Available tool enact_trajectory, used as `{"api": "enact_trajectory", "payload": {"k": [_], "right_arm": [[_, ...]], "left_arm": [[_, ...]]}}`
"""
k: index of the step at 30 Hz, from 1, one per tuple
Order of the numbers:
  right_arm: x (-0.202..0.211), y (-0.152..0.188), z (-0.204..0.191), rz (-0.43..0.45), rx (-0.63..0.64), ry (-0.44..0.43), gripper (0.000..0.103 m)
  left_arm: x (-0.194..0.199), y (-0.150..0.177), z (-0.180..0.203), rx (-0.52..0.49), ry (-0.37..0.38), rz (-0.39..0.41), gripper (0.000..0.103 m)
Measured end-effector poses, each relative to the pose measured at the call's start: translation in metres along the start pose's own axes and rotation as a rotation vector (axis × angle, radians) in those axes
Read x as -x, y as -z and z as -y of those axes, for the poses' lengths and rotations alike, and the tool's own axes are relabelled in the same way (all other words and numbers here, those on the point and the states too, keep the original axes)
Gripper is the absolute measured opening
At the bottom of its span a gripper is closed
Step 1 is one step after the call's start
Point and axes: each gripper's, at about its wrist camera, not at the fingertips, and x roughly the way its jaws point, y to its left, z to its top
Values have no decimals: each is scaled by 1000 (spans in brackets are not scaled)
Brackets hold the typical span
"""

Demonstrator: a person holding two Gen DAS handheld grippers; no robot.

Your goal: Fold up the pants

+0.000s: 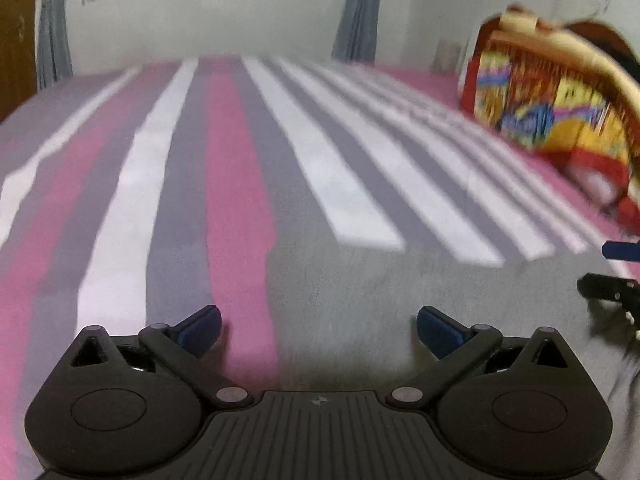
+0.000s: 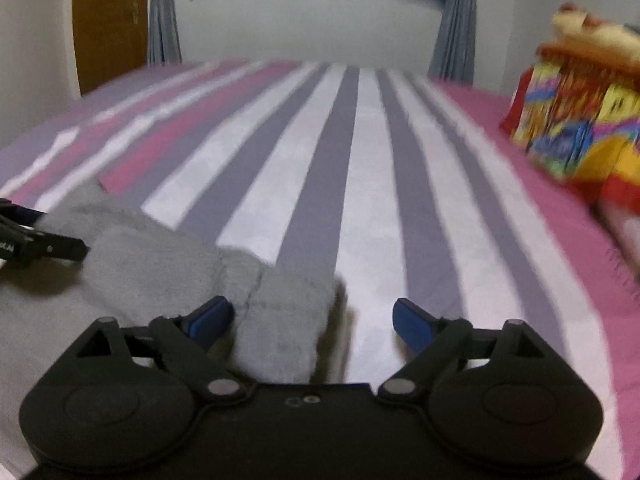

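Note:
Grey pants [image 1: 360, 300] lie flat on the striped bed under my left gripper [image 1: 319, 330], which stands open with nothing between its blue pads. In the right wrist view the pants [image 2: 160, 264] lie in folded layers at the lower left. One folded end reaches up between the fingers of my right gripper [image 2: 313, 322]. That gripper is open, and its pads do not press the cloth. Each view catches the other gripper at its side: the right gripper [image 1: 608, 284] and the left gripper [image 2: 44, 246]. Both pictures are blurred.
The bed sheet [image 2: 360, 160] has pink, grey and white stripes. A bright red and yellow pile of bedding [image 1: 560, 112] [image 2: 580, 128] sits at the right side of the bed. Behind the bed are a white wall, grey curtains [image 2: 162, 12] and a wooden door [image 2: 108, 20].

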Motion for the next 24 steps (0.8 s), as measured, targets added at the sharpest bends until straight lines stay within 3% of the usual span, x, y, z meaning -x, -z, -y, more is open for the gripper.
{"api": "enact_trajectory", "payload": {"k": [4, 6, 8, 10, 12, 16, 18, 20, 22, 24], "right_arm": [[-15, -15, 6, -34, -14, 3, 91], [-37, -15, 9, -106, -41, -5, 98], [-61, -9, 15, -191, -75, -10, 101], [-58, -9, 21, -190, -130, -34, 102], [-32, -9, 24, -123, -142, -52, 102], [15, 9, 20, -69, -125, -121, 102], [11, 28, 13, -133, -97, -125, 102], [-10, 46, 10, -223, -110, -152, 102], [-13, 46, 19, -241, -198, -174, 102], [5, 40, 21, -196, -215, -176, 101]], "left_arm": [[-17, -12, -6, 25, -44, -40, 103], [-42, -9, -10, 38, -63, -148, 103], [-49, -7, -12, 64, -54, -163, 103], [-38, -8, -8, 65, -59, -149, 103], [-14, -4, 1, 41, -23, -108, 103], [35, 26, 15, 4, 19, -49, 103], [30, 47, 17, -15, 18, -135, 103], [26, 57, 12, 19, 23, -128, 103], [31, 53, 10, 48, 14, -155, 103], [47, 48, 12, 40, 8, -135, 103]]}}
